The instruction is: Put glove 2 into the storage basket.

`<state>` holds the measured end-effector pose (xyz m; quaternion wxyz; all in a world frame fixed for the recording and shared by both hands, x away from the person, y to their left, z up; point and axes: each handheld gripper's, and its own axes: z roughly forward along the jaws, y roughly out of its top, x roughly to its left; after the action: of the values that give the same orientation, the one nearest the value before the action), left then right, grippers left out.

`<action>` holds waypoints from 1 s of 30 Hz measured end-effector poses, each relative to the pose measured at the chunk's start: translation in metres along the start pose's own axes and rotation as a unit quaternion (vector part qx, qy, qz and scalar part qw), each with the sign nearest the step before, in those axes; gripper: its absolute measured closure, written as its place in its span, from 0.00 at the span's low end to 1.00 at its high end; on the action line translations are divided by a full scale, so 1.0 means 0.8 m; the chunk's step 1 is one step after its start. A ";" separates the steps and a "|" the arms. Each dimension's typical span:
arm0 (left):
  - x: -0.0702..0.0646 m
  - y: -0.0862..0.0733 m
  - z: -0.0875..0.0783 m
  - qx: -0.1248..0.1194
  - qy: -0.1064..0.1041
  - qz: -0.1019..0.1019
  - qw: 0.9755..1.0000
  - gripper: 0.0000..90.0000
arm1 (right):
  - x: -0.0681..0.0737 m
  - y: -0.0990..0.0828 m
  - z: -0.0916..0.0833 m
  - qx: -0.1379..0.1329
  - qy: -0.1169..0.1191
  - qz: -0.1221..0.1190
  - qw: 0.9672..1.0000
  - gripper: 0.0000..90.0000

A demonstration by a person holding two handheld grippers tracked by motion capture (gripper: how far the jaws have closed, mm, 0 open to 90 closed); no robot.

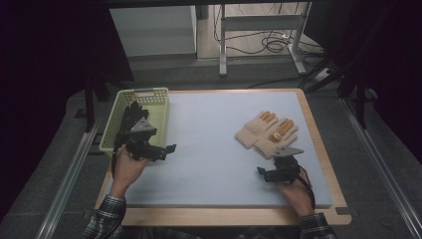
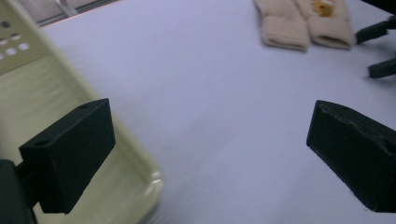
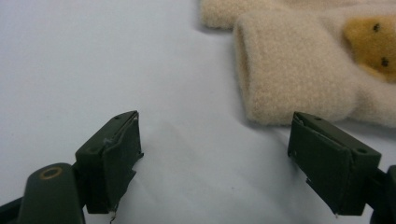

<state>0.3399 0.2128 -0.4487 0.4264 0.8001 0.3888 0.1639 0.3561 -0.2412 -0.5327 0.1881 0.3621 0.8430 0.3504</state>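
Foreground, lower edge of the high view: two hands in plaid sleeves reach onto the pale blue mat, which spans most of the frame. At its left edge stands a light green basket; right of centre lie two cream gloves side by side, cuffs toward the lower frame. Left gripper, at the basket's lower right corner, has jaws spread wide and empty, while right gripper, just below the nearer cuff, has jaws wide apart, gripping nothing.
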 end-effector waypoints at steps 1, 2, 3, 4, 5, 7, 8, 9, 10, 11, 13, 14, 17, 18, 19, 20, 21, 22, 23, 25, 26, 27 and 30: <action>-0.007 -0.001 0.002 -0.001 -0.003 0.005 1.000 0.02 | 0.000 0.000 0.000 0.000 0.000 0.001 1.000 0.19; -0.014 -0.002 0.004 -0.002 -0.006 0.011 1.000 0.02 | 0.000 0.000 0.000 0.000 0.000 0.001 1.000 0.19; -0.021 -0.003 0.006 -0.002 -0.009 0.017 1.000 0.02 | 0.000 0.000 0.000 0.000 0.000 0.001 1.000 0.19; -0.028 -0.005 0.008 -0.002 -0.009 0.024 1.000 0.02 | 0.000 0.000 0.000 0.000 0.000 0.001 1.000 0.19; -0.035 -0.007 0.010 -0.001 -0.010 0.029 1.000 0.02 | 0.000 0.000 0.000 0.000 0.000 0.001 1.000 0.19; -0.050 -0.012 0.016 -0.001 -0.013 0.041 0.999 0.02 | 0.000 0.000 0.000 0.000 -0.001 0.001 1.000 0.19; -0.056 -0.015 0.019 0.002 -0.015 0.047 0.999 0.02 | 0.000 0.000 0.000 0.000 -0.001 0.001 1.000 0.19; -0.060 -0.017 0.021 0.006 -0.013 0.053 0.998 0.02 | 0.000 0.000 0.000 0.000 -0.001 0.001 1.000 0.19; -0.065 -0.021 0.023 0.008 -0.008 0.061 0.998 0.02 | 0.000 0.000 0.000 0.000 -0.001 0.001 1.000 0.19; -0.071 -0.026 0.027 0.007 -0.012 0.061 0.998 0.02 | 0.000 0.000 0.000 0.000 -0.001 0.000 1.000 0.19; -0.077 -0.035 0.033 0.005 -0.023 0.059 0.998 0.02 | 0.001 0.000 0.000 0.000 -0.001 0.000 1.000 0.19; -0.079 -0.039 0.036 0.008 -0.024 0.061 0.998 0.02 | 0.000 0.000 0.000 0.000 0.000 0.001 1.000 0.19; -0.082 -0.054 0.051 0.023 -0.016 0.060 0.998 0.01 | 0.000 0.000 0.000 0.000 0.000 0.001 1.000 0.19; -0.082 -0.056 0.053 0.026 -0.016 0.059 0.998 0.01 | 0.000 0.000 0.000 0.000 0.000 0.001 1.000 0.19; -0.081 -0.062 0.058 0.032 -0.015 0.056 0.998 0.01 | 0.000 0.000 0.000 0.000 0.000 0.001 1.000 0.19; -0.080 -0.067 0.062 0.038 -0.013 0.054 0.998 0.01 | 0.000 0.000 0.000 0.000 0.000 0.001 1.000 0.19; -0.079 -0.071 0.066 0.044 -0.011 0.054 0.998 0.01 | 0.000 0.000 0.000 0.000 0.000 0.001 1.000 0.19; -0.078 -0.075 0.069 0.050 -0.008 0.054 0.997 0.01 | 0.000 0.000 0.000 0.000 0.000 0.002 1.000 0.19; -0.077 -0.080 0.072 0.057 -0.004 0.052 0.997 0.01 | 0.000 0.000 0.000 0.000 0.000 0.001 1.000 0.19; -0.073 -0.088 0.078 0.069 -0.002 0.045 0.997 0.00 | 0.000 0.000 0.000 0.000 0.001 0.002 1.000 0.19; -0.071 -0.093 0.081 0.077 0.002 0.042 0.996 0.00 | 0.000 0.000 0.000 0.000 0.001 0.002 1.000 0.19; -0.070 -0.096 0.084 0.085 0.007 0.041 0.996 0.00 | -0.001 0.000 0.000 0.001 0.001 0.002 1.000 0.19; -0.065 -0.100 0.087 0.090 0.005 0.023 0.996 0.00 | -0.001 0.000 0.000 0.002 0.001 0.003 1.000 0.18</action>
<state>0.3093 0.1616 -0.5502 0.3468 0.8432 0.3855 0.1418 0.3567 -0.2414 -0.5327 0.1854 0.3641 0.8429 0.3502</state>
